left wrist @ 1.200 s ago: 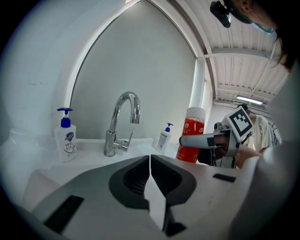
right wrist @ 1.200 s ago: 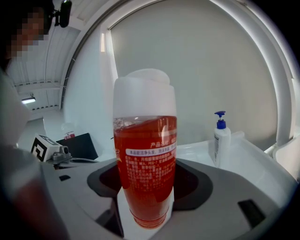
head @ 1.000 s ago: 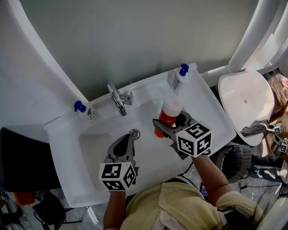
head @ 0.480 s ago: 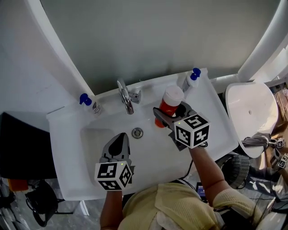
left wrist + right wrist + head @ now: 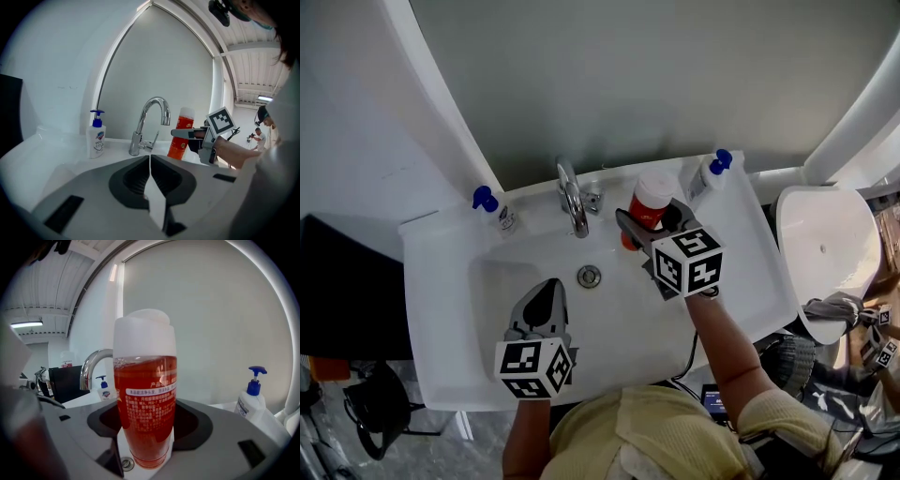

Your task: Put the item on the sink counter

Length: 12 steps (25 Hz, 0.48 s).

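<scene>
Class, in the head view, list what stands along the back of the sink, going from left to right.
Left pump bottle → faucet → red bottle → right pump bottle

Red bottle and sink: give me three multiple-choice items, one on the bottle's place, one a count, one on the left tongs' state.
1. Where is the red bottle?
A) over the drain
B) between the tap and a pump bottle
C) at the sink's left edge

2. How many pump bottles are there?
A) one
B) four
C) two

3. The left tongs are:
A) shut, empty
B) shut on the tap
C) wide open

Answers:
1. B, the right tongs hold it just right of the tap.
2. C, one stands on each side of the tap.
3. A, their jaws meet with nothing between.
</scene>
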Tool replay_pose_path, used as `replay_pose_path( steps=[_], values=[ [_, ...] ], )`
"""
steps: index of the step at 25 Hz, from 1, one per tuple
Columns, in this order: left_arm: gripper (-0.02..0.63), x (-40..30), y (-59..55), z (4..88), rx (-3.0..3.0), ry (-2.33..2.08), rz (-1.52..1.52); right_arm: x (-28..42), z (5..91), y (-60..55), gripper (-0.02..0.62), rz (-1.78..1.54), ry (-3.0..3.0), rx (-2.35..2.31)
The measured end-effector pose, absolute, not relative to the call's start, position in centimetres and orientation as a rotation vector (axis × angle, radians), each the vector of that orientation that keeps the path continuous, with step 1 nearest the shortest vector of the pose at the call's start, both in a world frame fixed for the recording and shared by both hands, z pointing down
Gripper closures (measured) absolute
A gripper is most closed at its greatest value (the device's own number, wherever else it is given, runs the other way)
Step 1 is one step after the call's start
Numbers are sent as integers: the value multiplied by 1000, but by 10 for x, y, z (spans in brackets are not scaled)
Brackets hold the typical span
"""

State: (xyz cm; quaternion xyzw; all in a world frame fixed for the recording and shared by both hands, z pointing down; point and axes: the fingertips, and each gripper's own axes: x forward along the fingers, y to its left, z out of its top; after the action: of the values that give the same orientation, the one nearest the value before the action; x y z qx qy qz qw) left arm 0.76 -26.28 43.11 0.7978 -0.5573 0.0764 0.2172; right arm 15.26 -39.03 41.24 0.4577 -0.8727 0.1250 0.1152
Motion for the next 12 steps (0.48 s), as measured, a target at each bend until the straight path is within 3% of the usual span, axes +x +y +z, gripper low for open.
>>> replay_pose_path(
  steps=[12],
  values=[
    [563,-8,-253,435,2156,-1595,207,158,418,-434,296,299,-2518,1470]
  ],
)
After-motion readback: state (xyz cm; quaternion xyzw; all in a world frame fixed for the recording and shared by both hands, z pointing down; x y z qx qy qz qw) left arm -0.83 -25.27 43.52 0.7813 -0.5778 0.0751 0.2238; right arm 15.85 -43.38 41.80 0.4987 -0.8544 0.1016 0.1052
